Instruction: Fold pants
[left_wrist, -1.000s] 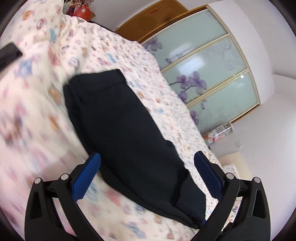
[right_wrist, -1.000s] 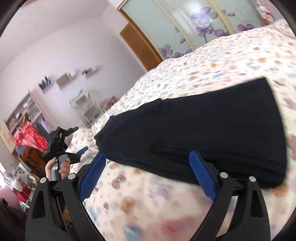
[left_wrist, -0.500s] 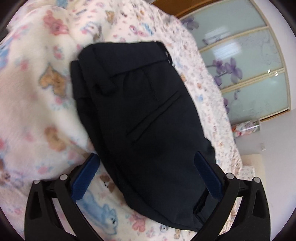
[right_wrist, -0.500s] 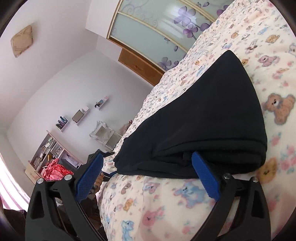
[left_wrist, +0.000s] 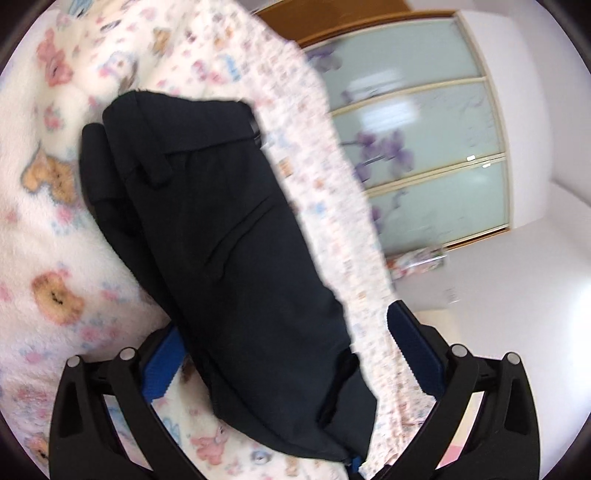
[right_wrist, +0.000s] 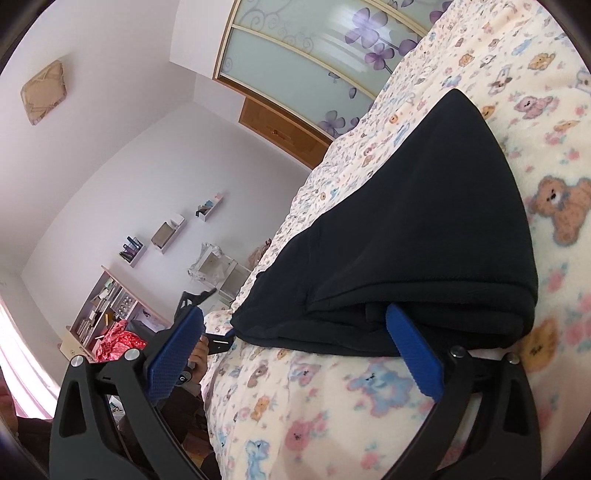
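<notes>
- Left gripper (left_wrist: 284, 354): jaws spread wide, gripping nothing; they straddle the near end of the pants (left_wrist: 229, 236), a judged line-up for the next fold.
- Pants: dark, already doubled into a thick bundle, lying on the bed (left_wrist: 48, 229) atop its bear-print blanket.
- Right gripper (right_wrist: 295, 354): jaws opening, pads clear of cloth; one blue pad sits just beside the stacked edge, likely to catch the layers together.

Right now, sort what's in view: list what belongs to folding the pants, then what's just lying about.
Job:
- pants, folded on the blanket
- left gripper, fingers either side of the pants
- right gripper, opening, nothing pressed

Lying about:
- wardrobe
- wall shelves
- red bag
</notes>
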